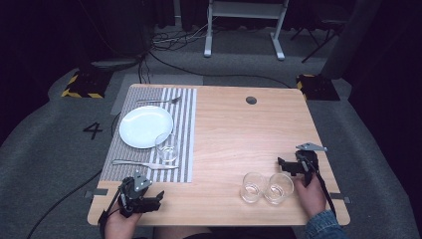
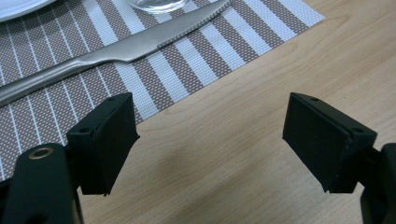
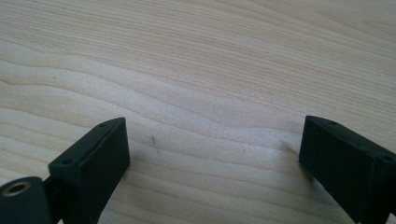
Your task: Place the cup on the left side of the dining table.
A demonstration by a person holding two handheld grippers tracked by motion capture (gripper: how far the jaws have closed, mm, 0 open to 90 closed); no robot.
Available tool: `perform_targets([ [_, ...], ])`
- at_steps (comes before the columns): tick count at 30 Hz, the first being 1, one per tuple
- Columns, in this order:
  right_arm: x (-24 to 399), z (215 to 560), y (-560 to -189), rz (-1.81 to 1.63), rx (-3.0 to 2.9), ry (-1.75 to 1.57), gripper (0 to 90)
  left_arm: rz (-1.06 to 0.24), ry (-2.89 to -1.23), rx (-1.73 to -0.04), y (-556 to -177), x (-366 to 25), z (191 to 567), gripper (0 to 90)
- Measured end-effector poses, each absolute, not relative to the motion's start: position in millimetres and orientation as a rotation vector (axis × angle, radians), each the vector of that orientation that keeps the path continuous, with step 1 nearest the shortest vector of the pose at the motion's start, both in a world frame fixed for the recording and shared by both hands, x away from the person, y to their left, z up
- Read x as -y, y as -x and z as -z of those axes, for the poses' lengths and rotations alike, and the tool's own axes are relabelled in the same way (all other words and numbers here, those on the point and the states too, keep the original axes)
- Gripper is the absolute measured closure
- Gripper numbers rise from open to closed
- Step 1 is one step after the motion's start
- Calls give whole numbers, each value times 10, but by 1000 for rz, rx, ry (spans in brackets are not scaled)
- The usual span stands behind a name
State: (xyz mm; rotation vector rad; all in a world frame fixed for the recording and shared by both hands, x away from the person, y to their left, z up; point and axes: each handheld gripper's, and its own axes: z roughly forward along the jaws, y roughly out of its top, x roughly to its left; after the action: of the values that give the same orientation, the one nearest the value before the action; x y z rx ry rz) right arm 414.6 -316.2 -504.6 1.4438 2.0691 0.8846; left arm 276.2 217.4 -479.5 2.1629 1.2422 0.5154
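Note:
A striped placemat [image 1: 185,130] covers the left part of the wooden table [image 1: 239,132]. On it lie a white plate [image 1: 145,126], a fork [image 1: 159,101] beyond the plate, a knife [image 1: 144,164] on the near side and a clear glass [image 1: 167,148] beside the plate. My left gripper [image 1: 159,199] rests low at the table's near left corner, just off the mat, open and with nothing in it. In the left gripper view its jaws [image 2: 210,116] stand apart over bare wood, with the knife [image 2: 116,49] ahead. My right gripper [image 1: 282,166] is open over bare wood [image 3: 212,140].
Two empty clear glasses [image 1: 253,187] [image 1: 278,188] stand side by side near the front edge, just left of my right hand. A round cable hole [image 1: 251,100] sits at the table's far side. Cables and a metal frame [image 1: 244,20] lie on the floor beyond.

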Motion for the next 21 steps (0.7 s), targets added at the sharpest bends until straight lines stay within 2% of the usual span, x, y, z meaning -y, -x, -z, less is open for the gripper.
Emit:
perform_targets([
  [21, 3163, 5046, -4146, -885, -2069, -1443, 89, -545, -2111, -1276, -2717, -2195, 5015, 157],
])
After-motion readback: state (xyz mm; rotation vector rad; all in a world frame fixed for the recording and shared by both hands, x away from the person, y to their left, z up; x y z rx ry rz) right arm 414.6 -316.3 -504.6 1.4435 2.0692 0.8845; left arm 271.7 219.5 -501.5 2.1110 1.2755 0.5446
